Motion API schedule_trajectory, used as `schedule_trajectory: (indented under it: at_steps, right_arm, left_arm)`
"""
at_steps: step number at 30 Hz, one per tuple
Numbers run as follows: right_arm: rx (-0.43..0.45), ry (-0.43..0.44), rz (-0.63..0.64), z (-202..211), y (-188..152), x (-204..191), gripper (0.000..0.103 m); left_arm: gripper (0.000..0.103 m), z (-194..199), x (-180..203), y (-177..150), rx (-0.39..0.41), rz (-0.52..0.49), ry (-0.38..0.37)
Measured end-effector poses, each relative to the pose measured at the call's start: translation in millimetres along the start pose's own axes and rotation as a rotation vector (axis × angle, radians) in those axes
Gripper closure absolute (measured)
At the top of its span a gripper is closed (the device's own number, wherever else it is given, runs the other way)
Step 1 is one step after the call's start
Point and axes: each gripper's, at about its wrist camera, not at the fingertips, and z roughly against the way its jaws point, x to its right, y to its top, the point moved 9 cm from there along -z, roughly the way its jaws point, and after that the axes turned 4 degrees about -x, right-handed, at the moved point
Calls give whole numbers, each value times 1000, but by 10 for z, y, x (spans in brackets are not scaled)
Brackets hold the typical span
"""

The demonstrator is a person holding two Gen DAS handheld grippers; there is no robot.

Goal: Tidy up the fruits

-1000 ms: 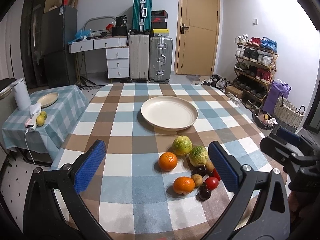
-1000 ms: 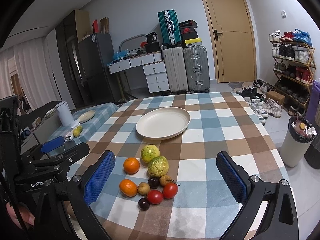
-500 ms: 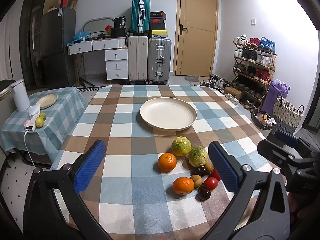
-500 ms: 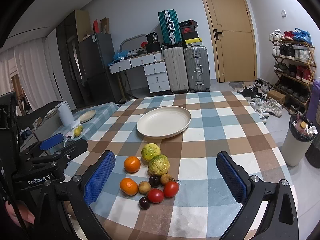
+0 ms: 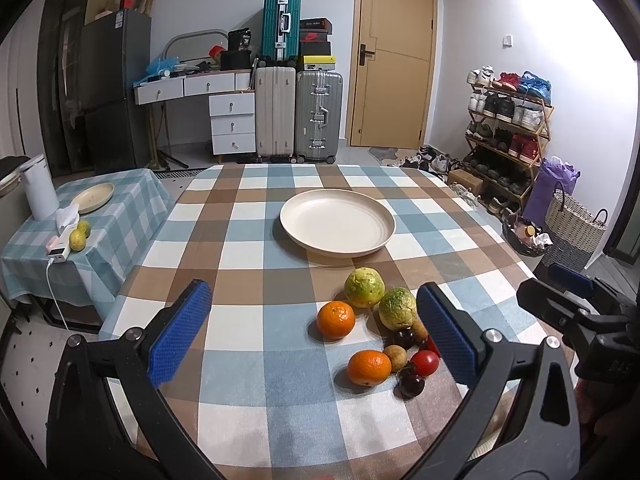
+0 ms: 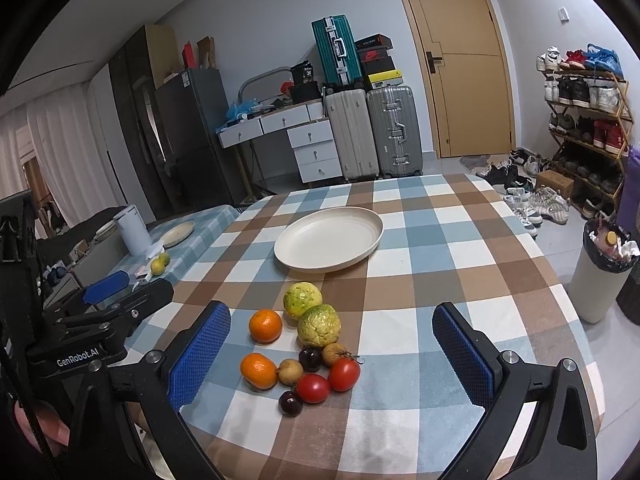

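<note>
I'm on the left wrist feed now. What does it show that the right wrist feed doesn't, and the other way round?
Only the left wrist view shows the woven basket on the floor. Only the right wrist view shows the white trash bin, plus both tomatoes unobstructed. Both show the empty cream plate, two oranges, two green fruits, and both grippers, left gripper and right gripper, open.

A blue, brown and white checked cloth (image 6: 440, 264) is covering the bench; ahead of the blue-padded right hand-held gripper (image 6: 332, 360), a cream plate (image 6: 328, 240), orange tangerines (image 6: 265, 325) and red tomatoes (image 6: 344, 374) are showing.
</note>
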Motion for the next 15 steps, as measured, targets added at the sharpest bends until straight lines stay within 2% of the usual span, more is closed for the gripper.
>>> schedule_trajectory:
  at_steps: [9, 15]
  right_arm:
    - [-4, 1, 1, -15, -13, 4, 0]
    - [-7, -3, 9, -56, -12, 17, 0]
  left_arm:
    - [1, -43, 28, -73, -7, 2, -6]
    - [1, -209, 5, -124, -50, 8, -36]
